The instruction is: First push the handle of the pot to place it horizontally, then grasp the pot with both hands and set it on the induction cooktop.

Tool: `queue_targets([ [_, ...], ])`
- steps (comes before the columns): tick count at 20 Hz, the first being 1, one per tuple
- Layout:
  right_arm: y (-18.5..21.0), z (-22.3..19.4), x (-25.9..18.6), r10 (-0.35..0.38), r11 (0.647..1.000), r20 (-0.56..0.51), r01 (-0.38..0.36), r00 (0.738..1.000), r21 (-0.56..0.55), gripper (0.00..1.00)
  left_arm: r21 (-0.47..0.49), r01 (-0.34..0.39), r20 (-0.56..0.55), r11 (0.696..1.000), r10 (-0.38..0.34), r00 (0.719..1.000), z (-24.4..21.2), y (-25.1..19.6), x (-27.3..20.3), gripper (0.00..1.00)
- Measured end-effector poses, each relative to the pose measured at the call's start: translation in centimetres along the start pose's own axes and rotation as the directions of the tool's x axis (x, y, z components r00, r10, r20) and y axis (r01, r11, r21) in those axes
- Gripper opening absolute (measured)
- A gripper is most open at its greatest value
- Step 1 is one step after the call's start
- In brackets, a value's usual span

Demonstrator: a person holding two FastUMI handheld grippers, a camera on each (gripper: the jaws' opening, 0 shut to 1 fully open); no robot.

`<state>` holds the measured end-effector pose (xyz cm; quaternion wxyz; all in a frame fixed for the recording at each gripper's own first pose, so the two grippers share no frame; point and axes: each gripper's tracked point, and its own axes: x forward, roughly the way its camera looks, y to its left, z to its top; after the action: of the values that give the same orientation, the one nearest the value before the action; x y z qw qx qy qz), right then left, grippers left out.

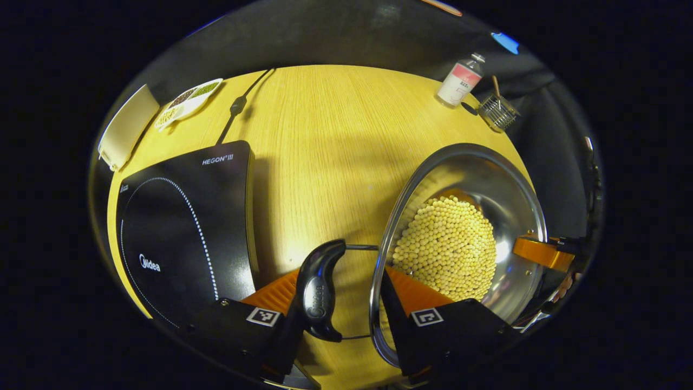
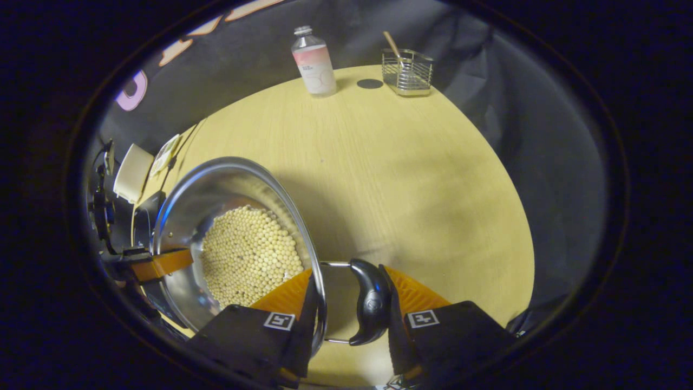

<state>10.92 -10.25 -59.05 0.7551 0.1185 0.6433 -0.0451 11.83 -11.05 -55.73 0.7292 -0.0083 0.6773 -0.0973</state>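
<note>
A steel pot [image 1: 509,184] of pale yellow beans [image 1: 446,246] sits to the right of the black induction cooktop [image 1: 184,227] on the wooden table. My left gripper [image 1: 341,273] is shut across the pot's black side handle [image 1: 319,287] and its rim, one finger outside the handle and the other inside the wall. My right gripper [image 2: 346,271] holds the opposite handle [image 2: 371,303] the same way, with its inner finger over the beans [image 2: 249,254]. Each gripper also shows across the pot [image 2: 216,184] from the other. Whether the pot rests on the table I cannot tell.
A bottle [image 1: 459,81] and a wire basket [image 1: 498,111] stand at the table's far edge. A divided dish [image 1: 187,100], a white box [image 1: 125,127] and the cooktop's cable [image 1: 238,103] lie behind the cooktop. Bare tabletop [image 2: 411,179] spreads to the right of the pot.
</note>
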Motion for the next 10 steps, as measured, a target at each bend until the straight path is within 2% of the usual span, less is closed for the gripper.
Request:
queue_targets([
  [1, 0.03, 0.03, -0.35, 0.006, 1.000, 0.000, -0.006, 1.000, 0.009, 0.54, 0.007, 0.001, 0.007, 1.000, -0.001, 1.000, -0.04, 0.15, -0.27, 0.72],
  [2, 0.08, 0.11, -0.26, 0.013, 1.000, 0.000, -0.013, 1.000, 0.023, 0.60, 0.018, -0.001, 0.018, 1.000, 0.001, 1.000, 0.15, 0.33, -0.57, 0.70],
  [4, -0.10, 0.20, -0.88, 0.010, 1.000, 0.008, -0.010, 1.000, 0.017, 0.46, 0.028, 0.002, 0.035, 1.000, -0.003, 0.999, 0.46, 0.45, -0.65, 0.67],
  [5, -0.21, -0.03, -1.10, 0.012, 1.000, 0.005, -0.012, 1.000, 0.015, 0.53, 0.025, 0.005, 0.028, 1.000, -0.006, 1.000, 0.14, 0.28, -0.77, 0.65],
  [6, -0.25, -0.09, -1.18, 0.016, 1.000, 0.001, -0.016, 1.000, 0.012, 0.46, 0.012, 0.012, 0.031, 1.000, -0.012, 0.999, 0.12, 0.15, -0.76, 0.70],
  [7, -0.27, 0.03, -1.04, 0.023, 1.000, 0.006, -0.023, 1.000, 0.017, 0.46, 0.009, 0.016, 0.043, 1.000, -0.017, 0.999, 0.32, 0.05, -0.74, 0.70],
  [8, -0.28, 0.22, -1.04, 0.029, 0.999, 0.012, -0.029, 1.000, 0.021, 0.53, 0.015, 0.029, 0.054, 0.999, -0.030, 0.998, 0.67, 0.08, -0.68, 0.66],
  [10, -0.53, -0.29, -1.15, 0.036, 0.999, 0.001, -0.036, 0.999, 0.025, 0.53, 0.021, 0.055, 0.028, 0.998, -0.055, 0.998, 0.64, 0.08, -0.94, 0.64],
])
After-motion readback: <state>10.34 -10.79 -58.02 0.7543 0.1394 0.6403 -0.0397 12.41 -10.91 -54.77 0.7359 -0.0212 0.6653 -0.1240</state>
